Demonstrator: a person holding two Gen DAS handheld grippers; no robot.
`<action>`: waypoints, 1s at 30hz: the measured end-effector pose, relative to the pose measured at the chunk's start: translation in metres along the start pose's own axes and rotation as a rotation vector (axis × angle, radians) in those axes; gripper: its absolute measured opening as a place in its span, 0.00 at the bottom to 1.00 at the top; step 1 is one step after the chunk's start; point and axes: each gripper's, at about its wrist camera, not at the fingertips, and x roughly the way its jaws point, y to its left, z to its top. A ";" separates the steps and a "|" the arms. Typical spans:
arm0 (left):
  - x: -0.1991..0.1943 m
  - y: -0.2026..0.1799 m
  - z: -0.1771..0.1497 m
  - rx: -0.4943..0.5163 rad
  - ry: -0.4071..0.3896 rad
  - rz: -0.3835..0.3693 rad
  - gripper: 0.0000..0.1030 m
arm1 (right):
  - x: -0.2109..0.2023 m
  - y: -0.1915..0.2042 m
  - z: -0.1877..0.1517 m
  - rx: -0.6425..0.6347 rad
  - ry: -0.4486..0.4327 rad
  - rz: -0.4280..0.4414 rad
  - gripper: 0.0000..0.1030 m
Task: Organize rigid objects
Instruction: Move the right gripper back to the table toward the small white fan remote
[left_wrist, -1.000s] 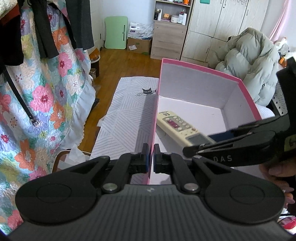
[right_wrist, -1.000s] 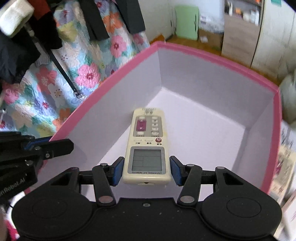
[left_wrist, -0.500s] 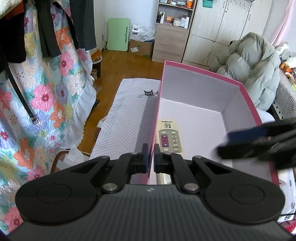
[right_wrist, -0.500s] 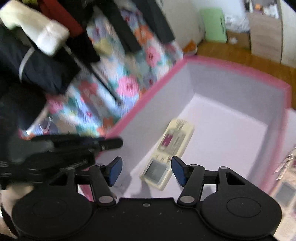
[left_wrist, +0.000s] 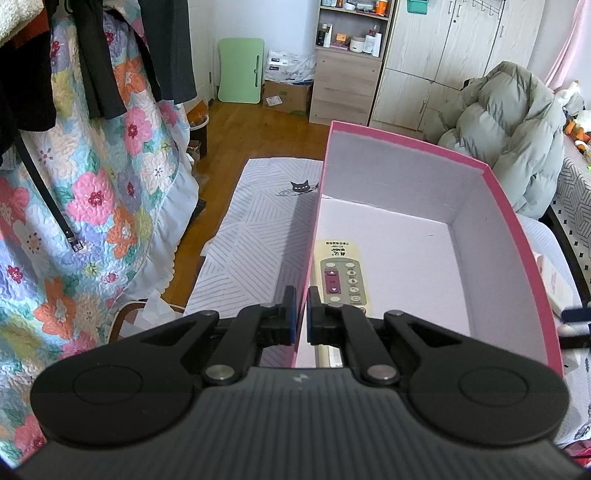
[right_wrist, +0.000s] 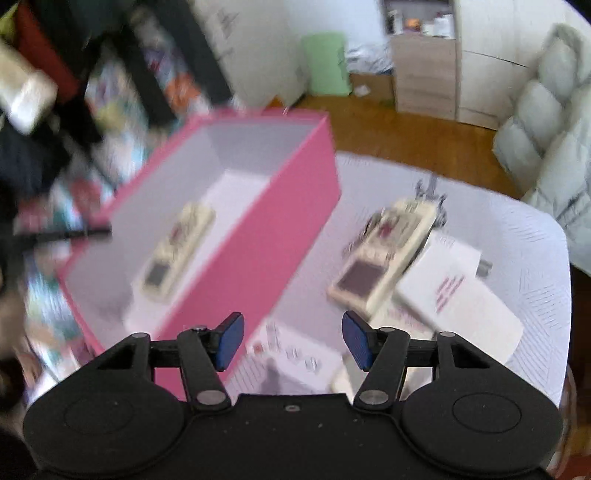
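Observation:
A pink box (left_wrist: 506, 206) with a white inside stands on the table. My left gripper (left_wrist: 301, 314) is shut on the near end of its left wall. A cream remote control (left_wrist: 341, 273) lies flat on the box floor along that wall. In the blurred right wrist view, my right gripper (right_wrist: 293, 341) hangs open and empty, outside the pink box (right_wrist: 258, 236) to its right, above a printed white packet (right_wrist: 291, 354). The boxed remote (right_wrist: 177, 251) shows on the left. A second cream remote (right_wrist: 380, 258) lies on the table beyond, against a white carton (right_wrist: 458, 295).
A white cloth with a cat print (left_wrist: 299, 186) covers the table left of the box. A floral quilt (left_wrist: 92, 206) and dark clothes hang at the left. A grey puffy jacket (left_wrist: 509, 125) lies at the back right. Wood floor and cabinets (left_wrist: 347, 74) stand behind.
My right gripper let go of the remote inside the box, then swung right out of the box over the table. The remote now lies on the box floor. The left gripper kept still.

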 end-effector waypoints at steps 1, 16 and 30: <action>0.000 0.002 0.000 -0.003 0.001 -0.005 0.04 | 0.004 0.004 -0.002 -0.055 0.025 -0.001 0.62; 0.005 0.002 0.005 -0.010 0.018 -0.016 0.04 | 0.079 0.017 0.016 -0.532 0.256 0.074 0.75; 0.007 0.005 0.002 -0.022 0.012 -0.021 0.04 | 0.055 0.004 0.021 -0.173 0.075 -0.038 0.45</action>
